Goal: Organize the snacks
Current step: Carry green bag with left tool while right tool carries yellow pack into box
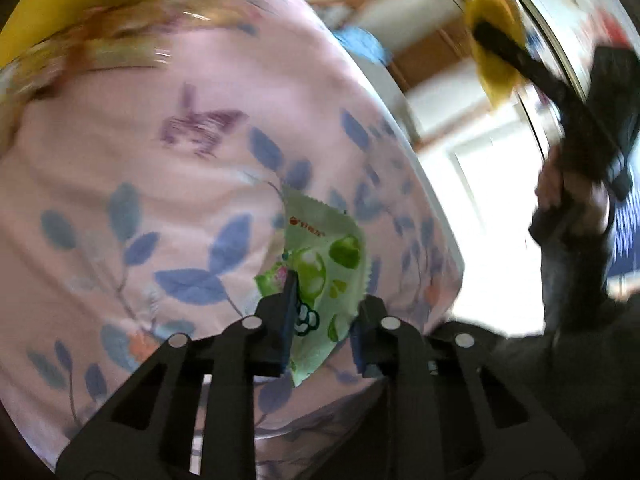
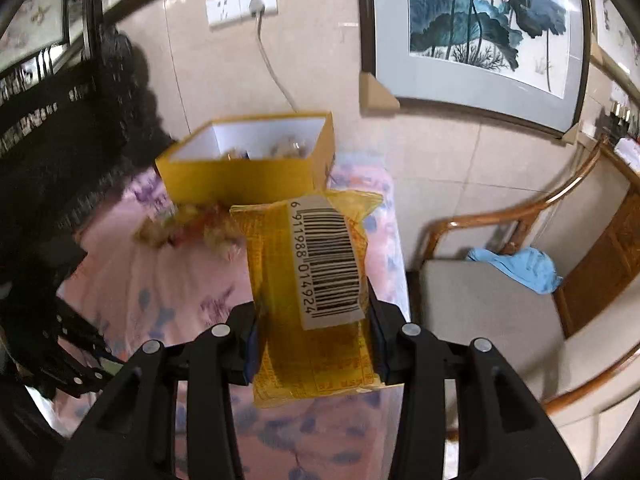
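- Snacks are being gathered into a yellow box [image 2: 244,178] that is standing open at the far end of the table, on a pink floral tablecloth [image 1: 132,184]; a few wrapped items are already lying inside it, so I would judge the job to be partly done.
- The right gripper [image 2: 312,336] is clamping a yellow snack packet [image 2: 308,280] with a barcode label between its fingers, carrying it in the air short of the box; from the left wrist view the same packet is showing as a yellow blur high up at the right.
- The left gripper [image 1: 322,320] is straddling a green snack sachet [image 1: 320,264] lying on the cloth. One finger is lying over the sachet's printed face, the other is standing just off its edge. The jaws look narrow, but I cannot tell whether they are gripping it.
- A small heap of loose snacks [image 2: 188,226] is lying on the cloth just in front of the box, waiting to be put away along with the two packets.
- Motion blur is smearing that heap, so the number and kinds of snacks are hard to make out.
- The box's near wall is hiding most of its contents, and how full it is cannot be judged.
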Motion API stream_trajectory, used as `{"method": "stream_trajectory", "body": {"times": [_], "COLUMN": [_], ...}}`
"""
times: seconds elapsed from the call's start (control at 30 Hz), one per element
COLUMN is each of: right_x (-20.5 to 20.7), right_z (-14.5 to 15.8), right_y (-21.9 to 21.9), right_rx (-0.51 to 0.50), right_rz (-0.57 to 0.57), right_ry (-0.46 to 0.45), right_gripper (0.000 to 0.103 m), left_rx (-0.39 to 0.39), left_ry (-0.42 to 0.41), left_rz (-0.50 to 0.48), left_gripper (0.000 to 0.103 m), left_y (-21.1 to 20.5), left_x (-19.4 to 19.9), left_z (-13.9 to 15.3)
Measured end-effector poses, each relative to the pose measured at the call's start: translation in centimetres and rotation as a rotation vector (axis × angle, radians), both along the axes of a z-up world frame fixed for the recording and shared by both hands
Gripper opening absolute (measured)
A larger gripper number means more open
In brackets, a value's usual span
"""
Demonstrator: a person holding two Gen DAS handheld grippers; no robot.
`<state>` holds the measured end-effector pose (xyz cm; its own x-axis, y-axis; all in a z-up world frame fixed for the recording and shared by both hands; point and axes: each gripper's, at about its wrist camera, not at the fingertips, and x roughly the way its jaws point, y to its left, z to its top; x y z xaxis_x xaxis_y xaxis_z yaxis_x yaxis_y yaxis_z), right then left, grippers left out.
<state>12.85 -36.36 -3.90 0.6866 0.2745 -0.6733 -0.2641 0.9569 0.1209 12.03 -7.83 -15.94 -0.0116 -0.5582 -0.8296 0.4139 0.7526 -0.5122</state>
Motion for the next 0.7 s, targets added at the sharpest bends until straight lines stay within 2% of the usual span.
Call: {"method": "stream_trajectory", "body": {"times": [0.17, 0.2, 0.27, 0.37, 0.47, 0.57, 0.63, 0.7], "right_x": [1.7, 2.4, 3.9, 6.5, 9.7, 13.6, 17.0, 20.3], "right_z": [0.1, 0.1, 0.2, 0.5, 0.9, 1.9, 2.1, 2.0], "right_y": [0.3, 0.4, 1.1, 2.6, 3.5, 4.8, 5.6, 7.0], "right_rx": [0.006, 0.019, 0.020, -0.026, -0.063, -0.118, -0.108, -0.071], "right_rz": [0.068, 0.087, 0.120, 0.178, 0.219, 0.261, 0.263, 0.267], "right_ry": [-0.017, -0.008, 0.004, 0.001, 0.017, -0.040, -0.067, -0.070], "right_gripper": [0.043, 0.043, 0.043, 0.043, 0.043, 0.043, 0.043, 0.043], "left_rx": [-0.098, -0.118, -0.165, -0.198, -0.151, -0.032, 0.072, 0.091], "left_ry": [-0.104, -0.117, -0.128, -0.216, -0.314, -0.403, -0.548, -0.614], "left_rz": [0.260, 0.340, 0.448, 0.582, 0.643, 0.651, 0.614, 0.599], "left_gripper": [0.020, 0.020, 0.020, 0.020, 0.020, 0.020, 0.020, 0.020], "left_y": [2.6, 3.7, 6.1, 8.7, 10.2, 10.5, 9.9, 9.9], "left_x": [-0.5, -0.5, 0.1, 2.1, 4.7, 8.8, 11.5, 14.1], "left_z": [3.6, 4.1, 5.1, 6.4, 8.1, 9.8, 11.9, 13.2]}}
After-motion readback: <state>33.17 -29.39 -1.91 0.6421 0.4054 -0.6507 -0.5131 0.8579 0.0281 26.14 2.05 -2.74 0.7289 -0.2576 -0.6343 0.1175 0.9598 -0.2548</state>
